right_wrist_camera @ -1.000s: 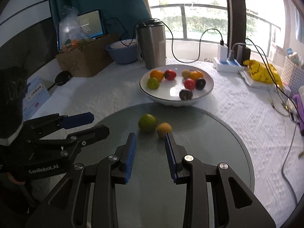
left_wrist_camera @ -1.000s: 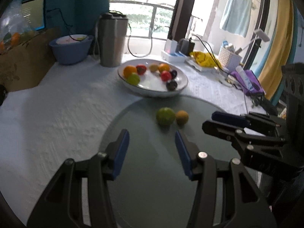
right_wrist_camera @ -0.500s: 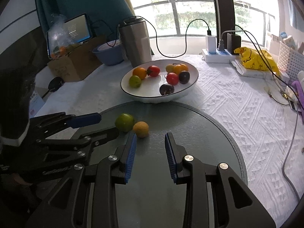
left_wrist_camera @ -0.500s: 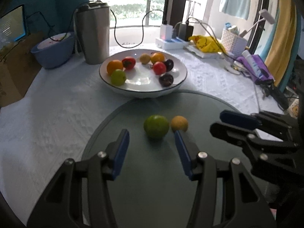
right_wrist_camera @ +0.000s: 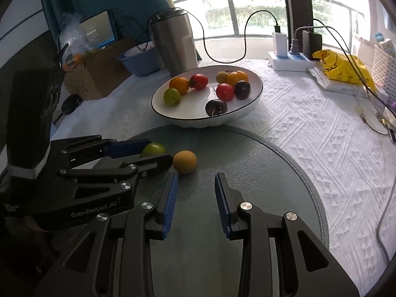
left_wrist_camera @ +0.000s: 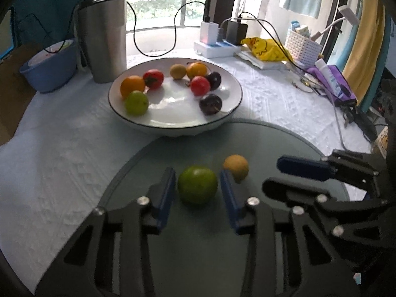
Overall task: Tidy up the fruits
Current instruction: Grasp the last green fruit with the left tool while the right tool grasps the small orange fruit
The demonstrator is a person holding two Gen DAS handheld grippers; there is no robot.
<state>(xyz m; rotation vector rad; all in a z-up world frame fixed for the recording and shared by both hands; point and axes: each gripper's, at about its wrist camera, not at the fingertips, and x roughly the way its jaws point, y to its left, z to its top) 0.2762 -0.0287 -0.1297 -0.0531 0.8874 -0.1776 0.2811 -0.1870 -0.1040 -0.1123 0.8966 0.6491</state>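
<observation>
A green fruit [left_wrist_camera: 197, 184] lies on the round grey mat [left_wrist_camera: 198, 259], between the open blue-padded fingers of my left gripper [left_wrist_camera: 196, 188], with small gaps on both sides. A small yellow-brown fruit [left_wrist_camera: 235, 166] lies just to its right; it also shows in the right wrist view [right_wrist_camera: 185, 161]. My right gripper [right_wrist_camera: 196, 185] is open and empty, just short of the yellow-brown fruit. A white bowl [left_wrist_camera: 158, 118] behind the mat holds several fruits: orange, red, green and dark purple. In the right wrist view the left gripper partly hides the green fruit [right_wrist_camera: 153, 149].
A steel tumbler [left_wrist_camera: 102, 39] and a blue basin [left_wrist_camera: 49, 70] stand behind the bowl at the left. A power strip with cables [left_wrist_camera: 215, 45], a yellow bag [left_wrist_camera: 266, 49] and a white basket [left_wrist_camera: 303, 49] lie at the back right. A cardboard box [right_wrist_camera: 91, 74] stands far left.
My left gripper has moved forward until its fingers flank the green fruit. My right gripper has shifted right of the fruits and come closer. Neither fruit has moved.
</observation>
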